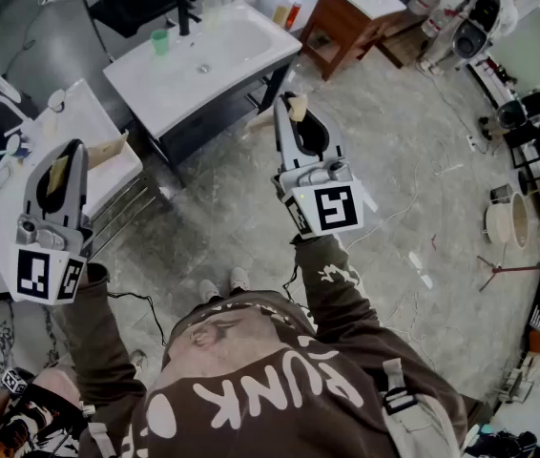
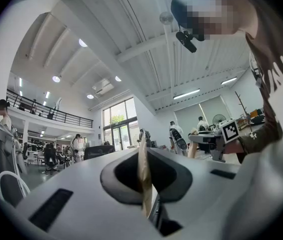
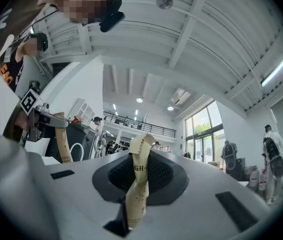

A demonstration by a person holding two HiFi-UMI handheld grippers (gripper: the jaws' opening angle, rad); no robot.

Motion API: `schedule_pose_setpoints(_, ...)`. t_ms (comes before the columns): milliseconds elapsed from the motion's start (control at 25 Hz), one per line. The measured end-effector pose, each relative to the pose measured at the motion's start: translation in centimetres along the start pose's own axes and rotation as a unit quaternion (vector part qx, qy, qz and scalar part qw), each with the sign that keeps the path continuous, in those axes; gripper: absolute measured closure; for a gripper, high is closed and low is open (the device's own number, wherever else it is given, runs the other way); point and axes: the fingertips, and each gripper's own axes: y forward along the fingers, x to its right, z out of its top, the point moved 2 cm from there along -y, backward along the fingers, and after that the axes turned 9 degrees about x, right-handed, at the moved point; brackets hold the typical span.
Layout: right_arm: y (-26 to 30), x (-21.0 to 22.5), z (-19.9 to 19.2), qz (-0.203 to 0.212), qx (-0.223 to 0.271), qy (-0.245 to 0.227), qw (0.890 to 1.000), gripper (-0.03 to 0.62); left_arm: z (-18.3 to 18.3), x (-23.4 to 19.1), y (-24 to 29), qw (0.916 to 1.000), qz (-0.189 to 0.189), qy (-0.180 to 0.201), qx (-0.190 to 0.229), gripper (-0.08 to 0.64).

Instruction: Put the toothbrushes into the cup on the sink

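While I stand on the floor well short of the sink [image 1: 141, 79], both grippers are loaded. Left gripper [image 1: 68, 160]: fingers [image 2: 76, 184] closed tight on a thin tan strip seen edge-on, which I take for a paper-wrapped toothbrush [image 2: 143, 171]. It runs up between the fingers and pokes out past the tips. Right gripper [image 1: 294, 103]: clamped the same way on a second wrapped toothbrush [image 3: 137, 184], with cream paper, a perforated edge, some print, and the top bent over a bit. My guess is that each is held lengthwise with one end free so that end can be dropped into the cup. Both grippers point up and away from me, well apart, and neither is over the sink.

Containers: the green cup [image 1: 160, 41] stands upright on the sink top near its far left corner, just left of the black tap [image 1: 185, 15]. It is too small to tell whether anything is in it. The basin looks bare apart from the drain. Two bottles [image 1: 287, 12] stand at the sink's far right corner. The white bench [image 1: 84, 113] at my left carries small items I can't make out.

Stage, judged: pick-up done, carry and insert not yet done. Next I need to get to the sink and tip each toothbrush end-down over the cup mouth. The thin wrappers may flex or slip, and the light cup may tip.
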Motion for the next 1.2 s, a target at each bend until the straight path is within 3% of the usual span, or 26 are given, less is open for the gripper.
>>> schedule_pose_setpoints(840,0.7,-1.2,-0.5,0.000,-0.001,-0.006,1.000,0.555,-1.2,-1.6,-0.7,0.9998,-0.010,-0.009,0.014,0.551)
schedule_pose_setpoints(1200,5.1,1.1,-4.9,0.002,-0.001,0.002,1.000,0.555,-4.8,-4.3,3.7,0.9999,-0.010,-0.007,0.005,0.551)
